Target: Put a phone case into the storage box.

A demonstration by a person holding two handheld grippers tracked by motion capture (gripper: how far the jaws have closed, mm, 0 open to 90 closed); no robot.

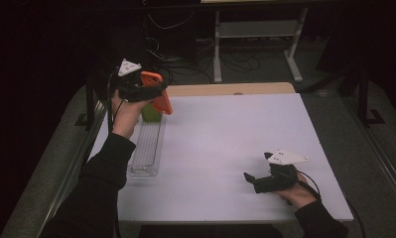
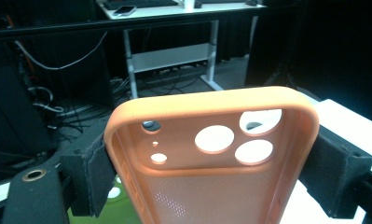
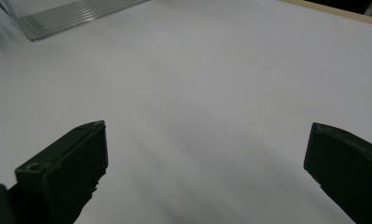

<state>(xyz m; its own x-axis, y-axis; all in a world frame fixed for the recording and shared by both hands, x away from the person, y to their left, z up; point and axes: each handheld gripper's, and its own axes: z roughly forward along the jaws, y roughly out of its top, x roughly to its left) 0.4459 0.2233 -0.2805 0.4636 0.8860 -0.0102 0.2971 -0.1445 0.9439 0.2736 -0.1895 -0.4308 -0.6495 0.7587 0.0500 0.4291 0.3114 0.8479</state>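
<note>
An orange phone case (image 1: 158,94) hangs in the air above the far left of the white table (image 1: 225,148), with my left gripper (image 1: 153,91) shut on its two long edges. In the left gripper view the orange phone case (image 2: 211,154) shows its inner side and camera cut-outs, and both black pads (image 2: 93,172) press against its sides. A green object (image 1: 151,114) sits just below it, at the far end of a clear tray (image 1: 145,148). My right gripper (image 1: 250,179) rests low over the near right of the table, jaws wide apart with nothing between them (image 3: 207,172).
The clear ribbed tray lies along the table's left edge, and its corner (image 3: 58,18) shows at the top left of the right gripper view. A wooden strip (image 1: 230,88) runs along the far edge. Desk legs and cables stand on the floor beyond.
</note>
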